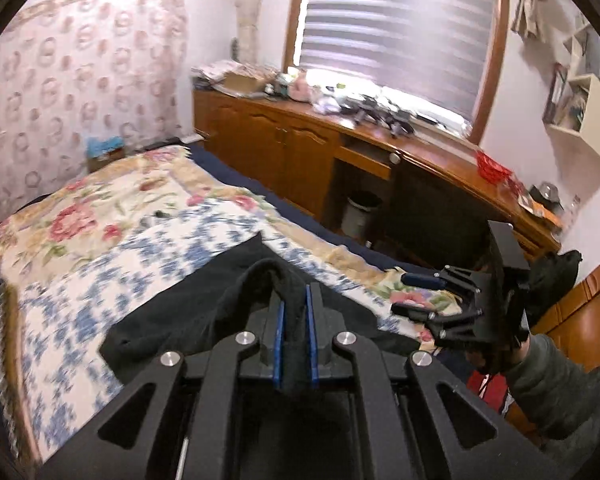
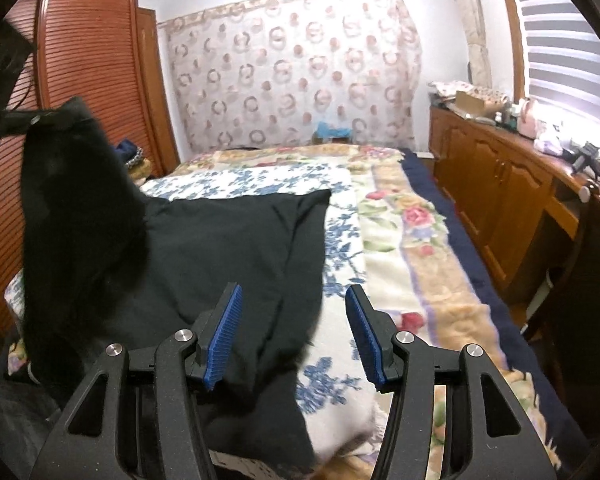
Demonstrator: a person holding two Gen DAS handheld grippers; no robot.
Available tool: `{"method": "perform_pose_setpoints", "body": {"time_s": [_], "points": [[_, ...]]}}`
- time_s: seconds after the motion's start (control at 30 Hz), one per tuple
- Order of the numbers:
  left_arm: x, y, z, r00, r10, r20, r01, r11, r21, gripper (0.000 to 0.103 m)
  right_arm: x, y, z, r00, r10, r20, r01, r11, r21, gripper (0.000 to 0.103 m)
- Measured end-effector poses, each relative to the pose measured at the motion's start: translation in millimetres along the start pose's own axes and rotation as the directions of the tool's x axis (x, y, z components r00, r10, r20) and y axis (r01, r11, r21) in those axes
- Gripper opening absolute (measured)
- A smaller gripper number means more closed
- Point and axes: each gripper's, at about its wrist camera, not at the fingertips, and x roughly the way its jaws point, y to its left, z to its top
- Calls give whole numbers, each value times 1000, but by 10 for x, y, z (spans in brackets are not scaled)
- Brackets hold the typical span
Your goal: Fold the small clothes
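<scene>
A black garment [image 2: 228, 236] lies spread on a blue-flowered cloth [image 2: 260, 180] on the bed. One part of it is lifted up at the left of the right wrist view. My left gripper [image 1: 296, 296] is shut on a fold of the black garment [image 1: 204, 304], which bunches over its blue pads. The left gripper [image 2: 28, 120] shows at the upper left of the right wrist view, with the cloth hanging from it. My right gripper [image 2: 294, 292] hovers open over the garment's near edge with nothing between its fingers. In the left wrist view the right gripper [image 1: 400, 294] is beside the bed's right edge.
A floral blanket [image 2: 404, 216] covers the bed. A long wooden cabinet [image 2: 492, 184] with clutter on top runs under the window at the right. A slatted wardrobe [image 2: 92, 80] stands at the left. A small bin [image 1: 360, 212] sits under the desk. A sleeve [image 1: 556, 384] holds the right gripper.
</scene>
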Motion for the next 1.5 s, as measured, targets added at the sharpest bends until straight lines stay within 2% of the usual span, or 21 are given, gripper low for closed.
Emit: {"method": "perform_pose_setpoints", "body": {"time_s": [0.1,0.17,0.23,0.37,0.43,0.53,0.73,0.9,1.0,1.2,1.3,1.33,1.37,1.4,1.43,1.5], "points": [[259,-146,75,998,22,-52,-19,998,61,10,-26,-9,-14,1000,1,4,-1,1000,5,55],[348,-196,76,997,-4,-77,10,996,85,16,-25,-16,-31,1000,2,0,-2,1000,10,55],[310,-212,62,998,-6,-64,12,996,89,39,-22,-16,-52,1000,6,-5,-6,1000,13,55],[203,-145,35,999,11,-45,-7,996,88,49,17,9,-94,1000,16,-23,-16,1000,19,55],[151,-62,-22,999,36,-37,-32,996,85,59,28,52,-88,999,28,-25,-27,999,17,55],[88,139,-168,997,68,-34,-66,996,56,61,79,111,-56,999,45,-30,-45,999,9,55],[18,581,-659,989,133,-59,-135,990,-37,61,244,369,-3,991,112,-73,-114,993,-14,55],[28,890,-1051,976,200,-89,-208,972,-105,61,448,702,-36,982,129,-140,-139,988,-63,55],[31,992,-1222,967,234,-99,-245,963,-115,61,529,895,-55,978,130,-165,-146,985,-90,55],[166,1196,-1515,960,241,-142,-264,950,-168,61,666,1221,-89,964,161,-211,-194,970,-147,55],[269,1248,-1629,953,251,-169,-279,945,-171,61,767,1310,-128,959,147,-241,-192,966,-174,55],[293,1258,-1657,953,249,-173,-279,945,-173,61,799,1327,-148,957,141,-252,-191,964,-185,50],[324,1265,-1689,953,246,-176,-276,945,-175,61,823,1327,-167,955,140,-261,-193,962,-192,35],[340,1272,-1709,954,243,-178,-274,945,-177,61,836,1311,-188,951,144,-272,-201,960,-195,26],[362,1277,-1732,954,239,-180,-271,946,-181,61,834,1301,-195,950,145,-277,-203,960,-194,13],[371,1267,-1760,955,245,-170,-274,946,-176,61,769,1238,-207,950,151,-273,-206,961,-184,6]]}}
